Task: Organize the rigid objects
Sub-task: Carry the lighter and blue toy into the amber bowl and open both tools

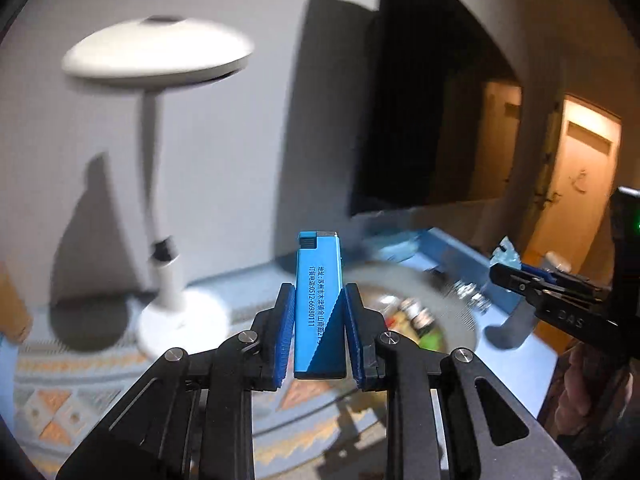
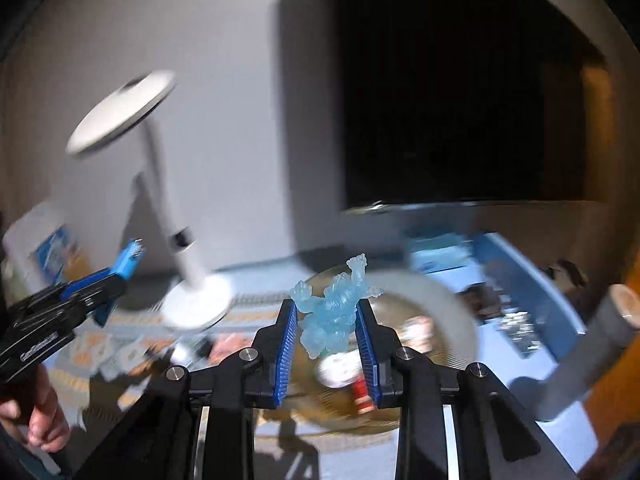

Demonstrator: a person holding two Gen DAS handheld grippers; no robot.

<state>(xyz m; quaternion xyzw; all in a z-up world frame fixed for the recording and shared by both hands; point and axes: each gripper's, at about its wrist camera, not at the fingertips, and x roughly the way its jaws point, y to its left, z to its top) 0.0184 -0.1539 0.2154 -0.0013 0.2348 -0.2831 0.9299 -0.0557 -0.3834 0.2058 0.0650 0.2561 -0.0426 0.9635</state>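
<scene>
left gripper (image 1: 319, 320) clamped on upright blue lighter (image 1: 319, 300), held in the air above the patterned tablecloth (image 1: 72, 400) | right gripper (image 2: 328, 332) clamped on translucent blue figurine (image 2: 330, 308), above the grey bowl (image 2: 448, 308) | bowl holds small items, blurred | white desk lamp (image 1: 176, 280) stands at the table's back edge

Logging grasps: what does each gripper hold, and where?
Left gripper clamps the blue lighter by its lower body; right gripper pinches the translucent blue figurine around its torso.
</scene>
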